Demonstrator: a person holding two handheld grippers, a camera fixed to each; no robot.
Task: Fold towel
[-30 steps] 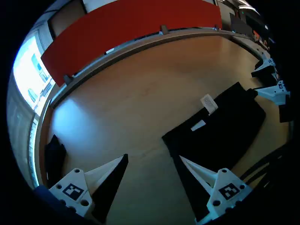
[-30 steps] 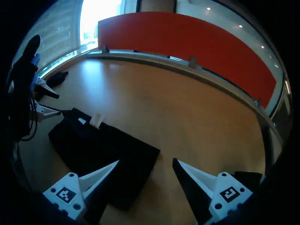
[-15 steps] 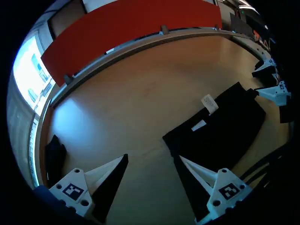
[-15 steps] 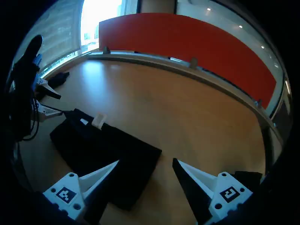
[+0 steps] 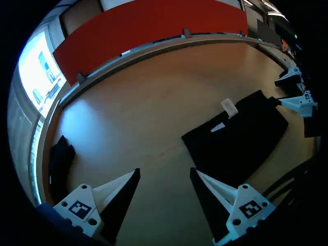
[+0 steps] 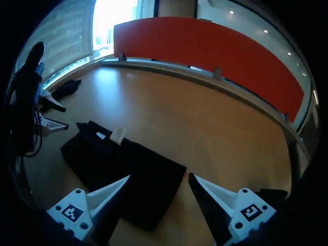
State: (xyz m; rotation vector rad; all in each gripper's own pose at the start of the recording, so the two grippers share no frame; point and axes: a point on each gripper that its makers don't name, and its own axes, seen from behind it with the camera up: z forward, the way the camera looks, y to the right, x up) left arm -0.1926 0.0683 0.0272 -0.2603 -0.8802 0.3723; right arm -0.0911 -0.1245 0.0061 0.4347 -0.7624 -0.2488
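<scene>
I hold my left gripper (image 5: 164, 170) and right gripper (image 6: 160, 175) open, gripping nothing, over the tabletop (image 5: 143, 110) where the black towel (image 5: 235, 139) lies flat.

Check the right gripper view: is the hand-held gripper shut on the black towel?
No, the right hand-held gripper is open, its fingers spread wide while the black towel lies flat on the wooden table.

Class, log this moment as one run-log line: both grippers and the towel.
stage: no grasp | left gripper: open, empty | right gripper: open, empty | black towel: flat on wooden table, white tag showing
</scene>
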